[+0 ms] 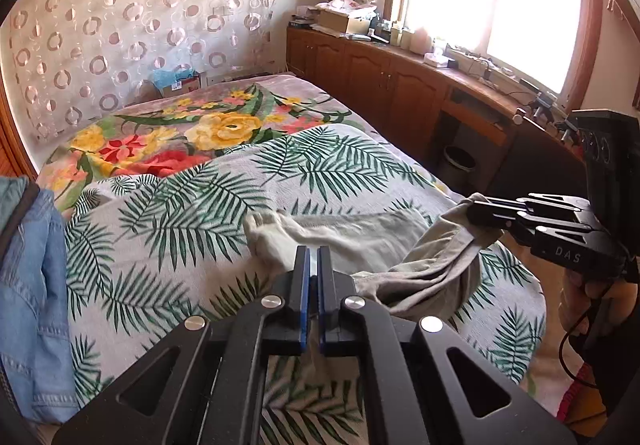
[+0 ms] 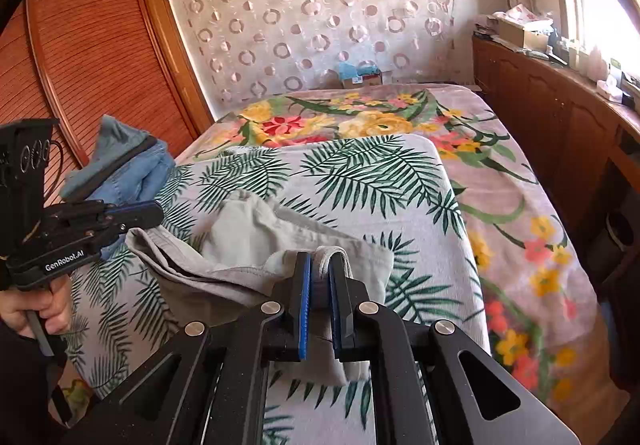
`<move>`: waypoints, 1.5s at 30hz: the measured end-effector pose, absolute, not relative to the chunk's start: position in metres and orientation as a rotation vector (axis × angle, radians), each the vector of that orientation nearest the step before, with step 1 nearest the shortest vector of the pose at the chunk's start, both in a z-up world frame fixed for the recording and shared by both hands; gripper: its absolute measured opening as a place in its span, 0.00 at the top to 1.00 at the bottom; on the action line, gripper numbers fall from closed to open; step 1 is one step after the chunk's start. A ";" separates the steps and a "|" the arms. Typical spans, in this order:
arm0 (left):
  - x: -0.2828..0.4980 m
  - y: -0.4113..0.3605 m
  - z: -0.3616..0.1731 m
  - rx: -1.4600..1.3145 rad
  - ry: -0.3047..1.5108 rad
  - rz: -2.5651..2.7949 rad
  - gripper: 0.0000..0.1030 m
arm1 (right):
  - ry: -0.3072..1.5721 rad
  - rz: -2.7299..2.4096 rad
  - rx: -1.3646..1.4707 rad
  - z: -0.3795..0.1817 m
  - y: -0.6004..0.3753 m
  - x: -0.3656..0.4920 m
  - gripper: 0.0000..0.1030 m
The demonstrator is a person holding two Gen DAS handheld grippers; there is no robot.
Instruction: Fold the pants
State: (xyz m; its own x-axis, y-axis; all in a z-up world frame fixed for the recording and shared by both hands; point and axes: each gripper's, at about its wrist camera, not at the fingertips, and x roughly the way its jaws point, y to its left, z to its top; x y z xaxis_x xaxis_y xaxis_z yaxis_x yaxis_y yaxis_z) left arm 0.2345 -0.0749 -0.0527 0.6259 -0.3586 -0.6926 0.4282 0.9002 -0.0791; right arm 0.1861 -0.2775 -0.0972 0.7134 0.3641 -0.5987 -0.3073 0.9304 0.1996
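Note:
Light grey pants (image 1: 360,233) lie partly bunched on the palm-leaf blanket (image 1: 180,213); they also show in the right wrist view (image 2: 248,241). My left gripper (image 1: 314,253) is shut on an edge of the pants; it appears in the right wrist view (image 2: 152,215) at the left, holding the cloth lifted. My right gripper (image 2: 320,265) is shut on a thick folded edge of the pants, and it shows in the left wrist view (image 1: 476,211) at the right, with fabric draped from it.
A pile of blue denim clothes (image 1: 28,285) sits at the bed's left side, also in the right wrist view (image 2: 124,165). A floral bedspread (image 1: 192,129) covers the far bed. Wooden cabinets (image 1: 380,85) and a bin (image 1: 458,165) stand to the right; a wardrobe (image 2: 100,65) stands left.

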 end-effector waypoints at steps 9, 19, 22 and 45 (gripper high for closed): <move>0.271 -0.082 -0.063 0.109 0.813 -0.426 0.97 | 0.721 0.357 0.078 -0.104 -0.268 0.207 0.92; 0.268 -0.072 -0.067 0.081 0.814 -0.409 0.89 | 0.700 0.333 0.061 -0.096 -0.272 0.204 0.82; 0.263 -0.070 -0.064 0.105 0.802 -0.412 0.73 | 0.694 0.336 0.041 -0.094 -0.273 0.197 0.67; 0.279 -0.072 -0.111 0.111 0.881 -0.403 0.20 | 0.750 0.415 -0.078 -0.108 -0.279 0.204 0.66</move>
